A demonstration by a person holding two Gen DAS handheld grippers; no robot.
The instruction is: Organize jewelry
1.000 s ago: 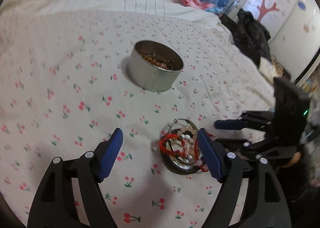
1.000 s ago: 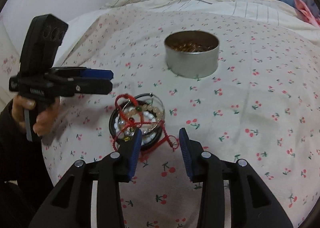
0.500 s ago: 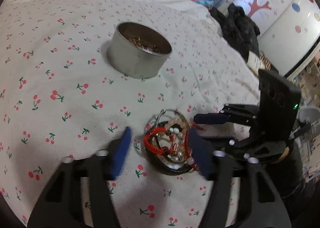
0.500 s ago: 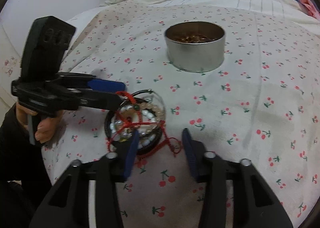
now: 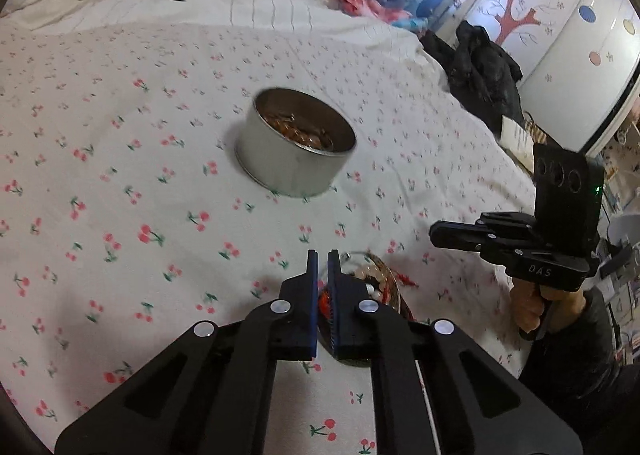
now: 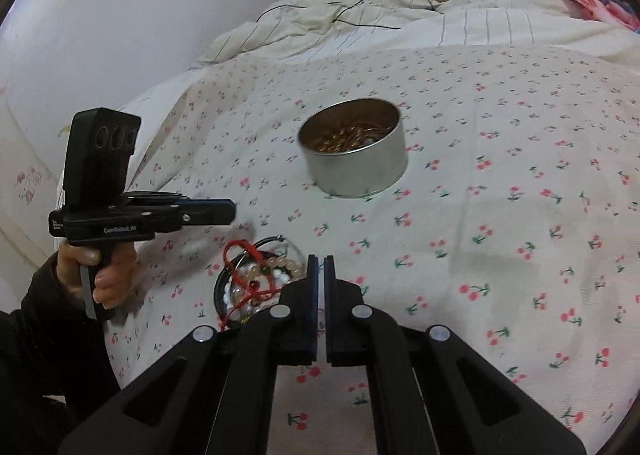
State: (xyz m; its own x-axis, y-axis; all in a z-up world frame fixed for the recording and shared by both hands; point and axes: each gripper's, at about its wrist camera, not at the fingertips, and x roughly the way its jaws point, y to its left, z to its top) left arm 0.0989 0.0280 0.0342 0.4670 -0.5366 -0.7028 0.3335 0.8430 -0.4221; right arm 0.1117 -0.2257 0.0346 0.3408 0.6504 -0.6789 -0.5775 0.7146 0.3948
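A round silver tin with gold jewelry inside stands on the cherry-print bedsheet; it also shows in the right wrist view. A small dark dish holds bead bracelets and a red cord bracelet; in the left wrist view the dish is partly hidden behind my fingers. My left gripper is shut just above the dish, nothing visibly between its pads. My right gripper is shut at the dish's right edge, also empty.
The cherry-print sheet covers the bed. A rumpled cream duvet with a black cable lies behind. Dark clothing sits at the bed's far right edge. A wardrobe with tree decals stands beyond.
Both grippers have closed from open to shut. The left gripper moved in over the dish; the right gripper stays at the dish's edge.
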